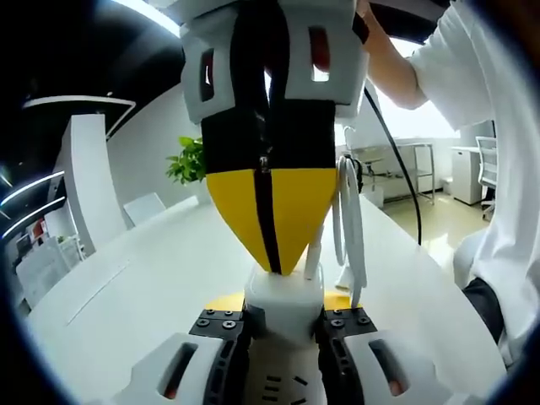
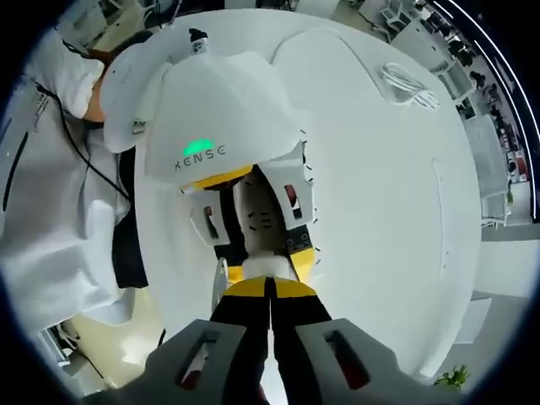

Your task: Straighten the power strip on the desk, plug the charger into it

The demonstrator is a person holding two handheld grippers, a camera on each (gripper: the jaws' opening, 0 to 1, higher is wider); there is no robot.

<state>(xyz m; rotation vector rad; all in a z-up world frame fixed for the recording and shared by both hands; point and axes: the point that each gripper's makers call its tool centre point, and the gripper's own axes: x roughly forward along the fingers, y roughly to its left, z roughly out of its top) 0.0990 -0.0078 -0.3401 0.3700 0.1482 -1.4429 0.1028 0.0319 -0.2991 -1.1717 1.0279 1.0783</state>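
Note:
In the left gripper view my left gripper is shut on the white power strip, which lies lengthwise between its black pads. A white charger stands on the strip's far end. The right gripper comes down from above, its yellow-tipped jaws pinched on the charger's top. A white looped cable hangs beside it. In the right gripper view my right gripper is shut on the charger. Beyond it the power strip lies in the left gripper, under that gripper's white housing.
The white desk spreads wide around the strip, with a coiled white cable lying far off on it. A person in a white shirt stands close at the desk's edge. A potted plant and chairs stand beyond the far end.

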